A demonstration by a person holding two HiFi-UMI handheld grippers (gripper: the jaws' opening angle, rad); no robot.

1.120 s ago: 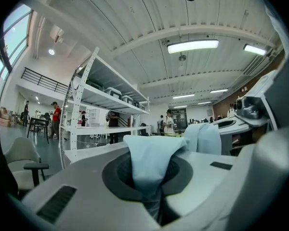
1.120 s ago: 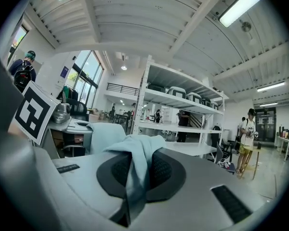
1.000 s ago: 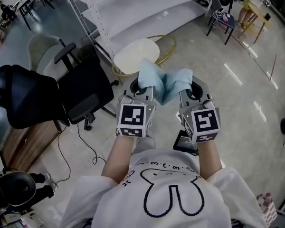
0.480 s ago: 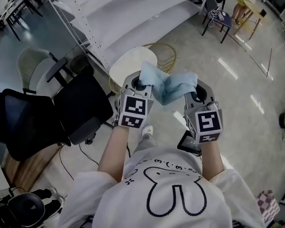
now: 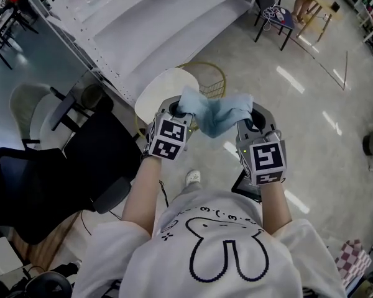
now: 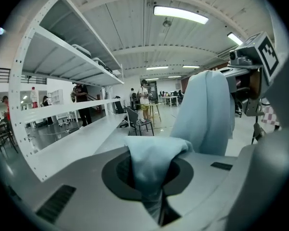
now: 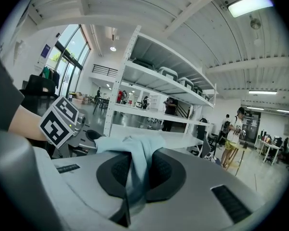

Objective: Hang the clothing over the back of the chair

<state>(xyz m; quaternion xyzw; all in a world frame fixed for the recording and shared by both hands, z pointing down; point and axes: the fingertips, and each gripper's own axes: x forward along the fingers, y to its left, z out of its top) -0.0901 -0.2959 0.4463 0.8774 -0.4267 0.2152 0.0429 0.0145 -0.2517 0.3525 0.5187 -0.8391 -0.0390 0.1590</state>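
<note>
Light-blue clothing (image 5: 216, 112) bunched, strung left-to-right across upper centre of head view, held off floor between both tools. Left hand-held gripper (image 5: 178, 109) clamped on its left end; jaws just eased open a touch, fabric pinched between them. Right hand-held gripper (image 5: 256, 118) closed tight on right end. Black chair (image 5: 93, 148) sits left and lower left of frame, nearer left hand-held gripper. Chair back probably dark panel at far lower left; its top edge unclear.

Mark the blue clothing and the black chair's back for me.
blue clothing (image 5: 219, 113), head view, middle of the bunched fabric.
black chair (image 5: 31, 191), head view, on its backrest, at the lower left.
</note>
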